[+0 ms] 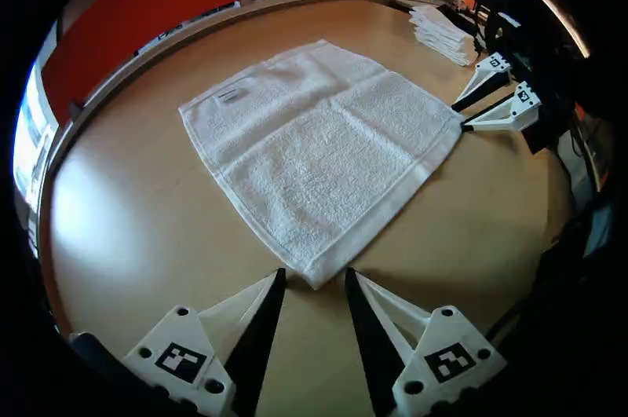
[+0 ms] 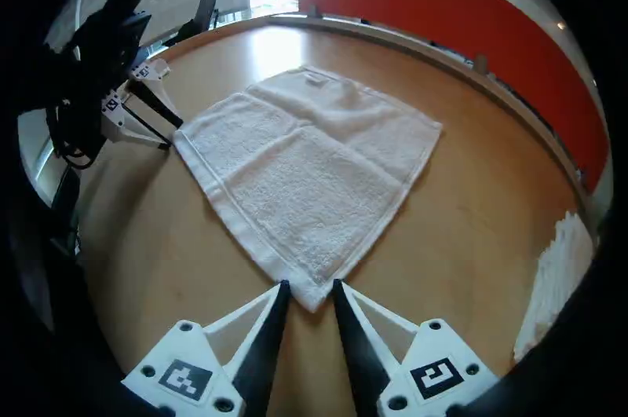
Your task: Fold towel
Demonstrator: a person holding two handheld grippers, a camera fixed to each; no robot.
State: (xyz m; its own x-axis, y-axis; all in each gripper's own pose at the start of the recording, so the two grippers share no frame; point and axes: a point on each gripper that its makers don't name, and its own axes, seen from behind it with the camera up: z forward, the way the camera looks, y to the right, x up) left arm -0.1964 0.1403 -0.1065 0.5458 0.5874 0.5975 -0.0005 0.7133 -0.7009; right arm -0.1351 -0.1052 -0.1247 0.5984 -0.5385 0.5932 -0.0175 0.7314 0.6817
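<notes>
A white towel lies flat and square on the wooden table. Its near corner sits between the tips of my left gripper, which is open and low over the table. In the same view my right gripper stands at the towel's far right corner, open too. In the right gripper view the towel points a corner into the gap of my right gripper, whose fingers are parted on either side of it. My left gripper is at the towel's left corner there.
A stack of folded white towels rests on the table beyond the right gripper, also seen as the towel stack at the right edge. A raised rim and a red panel border the table's far side.
</notes>
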